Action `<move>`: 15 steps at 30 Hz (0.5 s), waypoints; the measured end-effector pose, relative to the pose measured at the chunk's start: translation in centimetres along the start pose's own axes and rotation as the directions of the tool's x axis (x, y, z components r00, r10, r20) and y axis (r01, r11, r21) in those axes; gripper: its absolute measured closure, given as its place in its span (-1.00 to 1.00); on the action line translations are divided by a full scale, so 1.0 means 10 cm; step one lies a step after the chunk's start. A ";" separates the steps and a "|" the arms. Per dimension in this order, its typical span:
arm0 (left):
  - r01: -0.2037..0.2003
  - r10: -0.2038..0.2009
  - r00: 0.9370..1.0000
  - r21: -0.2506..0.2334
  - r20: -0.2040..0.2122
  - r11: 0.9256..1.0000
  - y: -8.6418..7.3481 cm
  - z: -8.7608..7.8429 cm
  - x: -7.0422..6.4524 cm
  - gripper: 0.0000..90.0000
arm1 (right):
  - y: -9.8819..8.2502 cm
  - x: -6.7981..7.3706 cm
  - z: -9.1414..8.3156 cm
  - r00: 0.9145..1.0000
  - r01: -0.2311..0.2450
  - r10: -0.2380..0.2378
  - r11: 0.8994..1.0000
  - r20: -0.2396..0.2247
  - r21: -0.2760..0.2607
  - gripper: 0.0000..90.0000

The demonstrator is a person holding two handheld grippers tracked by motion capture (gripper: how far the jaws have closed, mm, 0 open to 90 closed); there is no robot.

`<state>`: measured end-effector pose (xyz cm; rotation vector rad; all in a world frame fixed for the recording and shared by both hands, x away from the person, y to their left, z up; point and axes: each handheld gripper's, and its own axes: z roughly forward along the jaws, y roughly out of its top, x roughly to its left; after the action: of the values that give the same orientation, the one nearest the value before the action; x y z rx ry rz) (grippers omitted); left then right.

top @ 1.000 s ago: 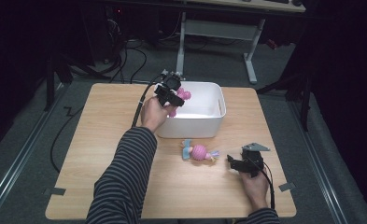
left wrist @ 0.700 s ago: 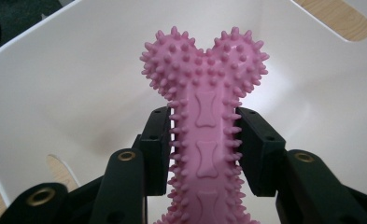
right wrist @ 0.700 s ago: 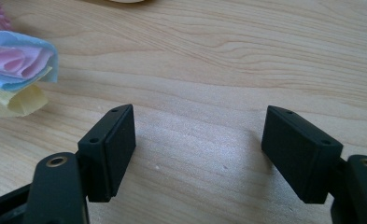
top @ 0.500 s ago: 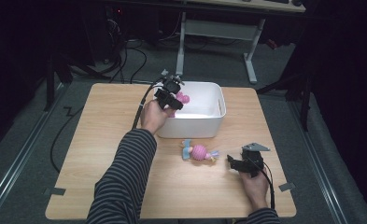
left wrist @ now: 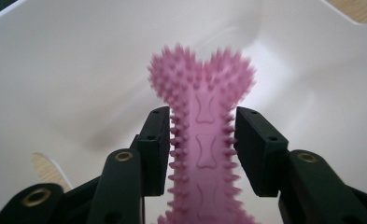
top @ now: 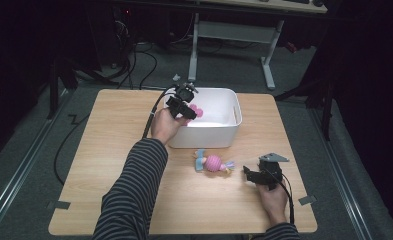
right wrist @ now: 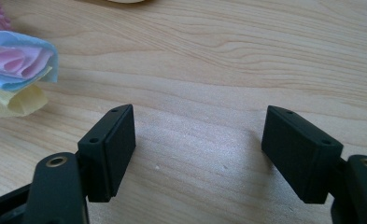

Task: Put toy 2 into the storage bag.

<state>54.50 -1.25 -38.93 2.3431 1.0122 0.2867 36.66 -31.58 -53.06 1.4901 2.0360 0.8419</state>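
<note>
A pink spiky bone toy (left wrist: 202,84) stands between the jaws of my left gripper (left wrist: 202,112), over the inside of the white bin (left wrist: 78,60). These jaws have just been opening. The pads (left wrist: 258,149) barely brush the spikes and the toy looks blurred. From above, the left gripper (top: 189,107) hangs over the bin's (top: 229,131) left rim with the bone (top: 196,111) poking out. My right gripper (top: 251,172) rests low on the table at the front right, open and empty (right wrist: 200,116). A pink ball toy with fabric tails (top: 213,163) lies left of it, its tails (right wrist: 17,70) just beyond the jaws.
The wooden table (top: 114,150) has bare room at the left and front. A cable (top: 151,120) trails from the left gripper off the far edge. Tape marks (top: 57,204) sit at the front corners. A desk frame (top: 269,60) stands beyond the table.
The left gripper with the pink bone has shifted slightly over the bin's left rim. The right hand has stayed where it was.
</note>
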 end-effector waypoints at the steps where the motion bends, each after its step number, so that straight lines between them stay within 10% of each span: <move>1: 0.006 -0.006 1.000 0.003 0.011 1.000 0.00 -0.01 0.00 0.18 | 0.00 0.00 0.00 1.000 0.002 -0.002 1.000 -0.001 -0.001 -0.42; 15: 0.000 0.000 1.000 -0.083 0.005 0.997 -0.07 -0.39 0.01 -0.07 | 0.00 0.00 0.00 1.000 0.003 -0.003 1.000 -0.002 -0.002 -0.43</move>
<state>52.52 0.82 -36.12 2.2686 0.9793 0.3169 36.67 -31.58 -53.08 1.4853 2.0378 0.8437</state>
